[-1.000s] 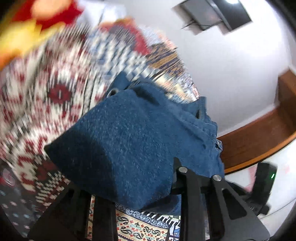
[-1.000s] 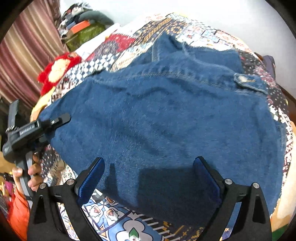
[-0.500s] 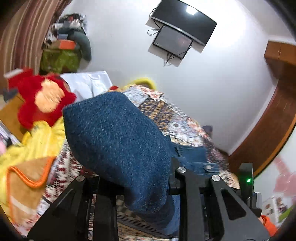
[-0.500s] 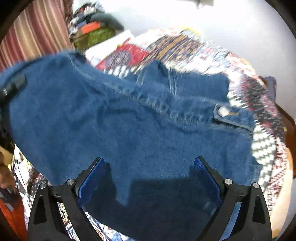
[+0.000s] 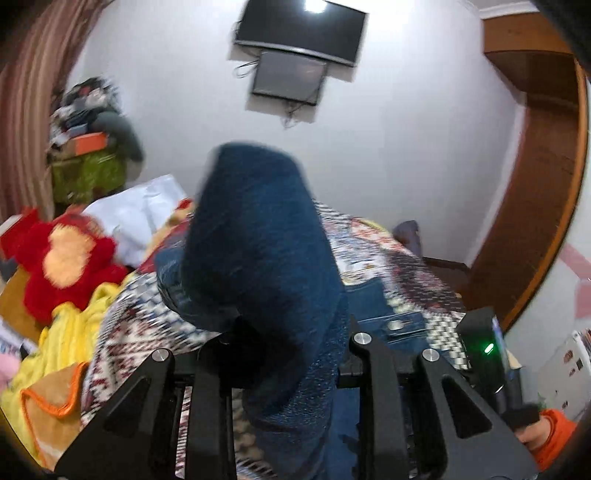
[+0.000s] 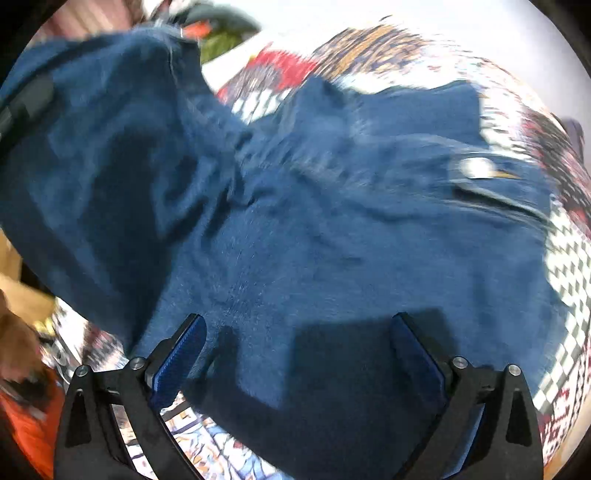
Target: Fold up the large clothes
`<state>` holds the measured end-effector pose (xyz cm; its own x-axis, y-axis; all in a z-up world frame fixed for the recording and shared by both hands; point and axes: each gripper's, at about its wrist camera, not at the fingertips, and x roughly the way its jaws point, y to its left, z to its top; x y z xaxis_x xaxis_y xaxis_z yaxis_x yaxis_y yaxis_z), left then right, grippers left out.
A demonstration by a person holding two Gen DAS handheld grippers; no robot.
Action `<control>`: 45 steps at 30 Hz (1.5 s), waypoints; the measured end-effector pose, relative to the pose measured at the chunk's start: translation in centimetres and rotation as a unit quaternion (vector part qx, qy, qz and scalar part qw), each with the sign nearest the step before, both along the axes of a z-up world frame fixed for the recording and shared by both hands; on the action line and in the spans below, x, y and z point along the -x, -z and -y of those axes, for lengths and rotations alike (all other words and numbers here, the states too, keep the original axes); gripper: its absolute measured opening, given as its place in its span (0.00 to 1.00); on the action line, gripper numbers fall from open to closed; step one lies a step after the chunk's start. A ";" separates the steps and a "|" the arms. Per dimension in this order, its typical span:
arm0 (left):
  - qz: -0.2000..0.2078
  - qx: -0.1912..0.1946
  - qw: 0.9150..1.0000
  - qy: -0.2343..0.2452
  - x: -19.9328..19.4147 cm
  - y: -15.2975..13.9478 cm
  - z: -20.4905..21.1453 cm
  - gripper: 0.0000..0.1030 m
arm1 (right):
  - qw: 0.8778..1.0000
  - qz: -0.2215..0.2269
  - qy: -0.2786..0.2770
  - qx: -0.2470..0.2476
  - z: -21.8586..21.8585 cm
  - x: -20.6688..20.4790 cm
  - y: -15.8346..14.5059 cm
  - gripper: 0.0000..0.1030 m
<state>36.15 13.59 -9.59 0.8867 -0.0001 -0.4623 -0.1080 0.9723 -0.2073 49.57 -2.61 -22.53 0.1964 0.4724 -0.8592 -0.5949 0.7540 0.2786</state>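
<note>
A large blue denim garment lies spread on a patterned bedspread. My left gripper is shut on a corner of the denim garment and holds it lifted, the cloth standing up in front of the camera. In the right wrist view that lifted part rises at the upper left. My right gripper is open, its blue pads spread just above the garment's near edge, holding nothing. A metal button shows on the garment at the right.
A red plush toy and a yellow blanket lie at the left of the bed. A white pillow sits behind. A wall TV hangs above. A wooden door frame is at the right.
My left gripper has lifted the held denim corner up off the bed and tilted upward toward the wall. The right gripper stayed open over the garment's near edge.
</note>
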 end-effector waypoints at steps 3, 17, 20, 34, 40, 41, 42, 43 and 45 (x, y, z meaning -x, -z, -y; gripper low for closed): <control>0.007 -0.011 0.999 0.040 -1.2 -0.9 3.1 0.25 | 0.998 0.023 0.047 -0.019 4.8 -0.5 -2.7 0.96; -0.097 -0.063 0.963 0.245 -3.0 4.7 18.2 0.24 | 0.960 0.090 0.256 -0.064 24.6 2.0 -10.7 0.96; -0.150 -0.094 0.946 0.273 -2.7 7.3 20.3 0.24 | 0.956 0.087 0.272 -0.070 26.1 2.9 -11.0 0.96; -0.206 -0.104 0.937 0.261 0.8 7.7 18.3 0.92 | 0.972 0.089 0.207 -0.062 21.3 7.1 -9.9 0.96; -0.185 -0.075 0.961 0.191 2.2 5.1 11.7 0.94 | 0.978 0.091 0.176 -0.061 17.4 7.3 -9.2 0.96; -0.184 -0.077 0.964 0.177 2.2 4.9 10.5 0.97 | 0.980 0.084 0.169 -0.059 16.8 7.3 -8.7 0.96; -0.185 -0.082 0.966 0.161 2.2 4.8 9.3 0.98 | 0.982 0.077 0.162 -0.056 16.0 7.2 -7.9 0.96; -0.187 -0.087 0.967 0.147 2.0 4.9 8.5 0.99 | 0.984 0.069 0.157 -0.054 15.5 7.1 -7.2 0.96; -0.201 -0.090 0.968 0.121 1.7 5.4 6.6 0.99 | 0.987 0.046 0.149 -0.045 14.6 6.9 -5.3 0.96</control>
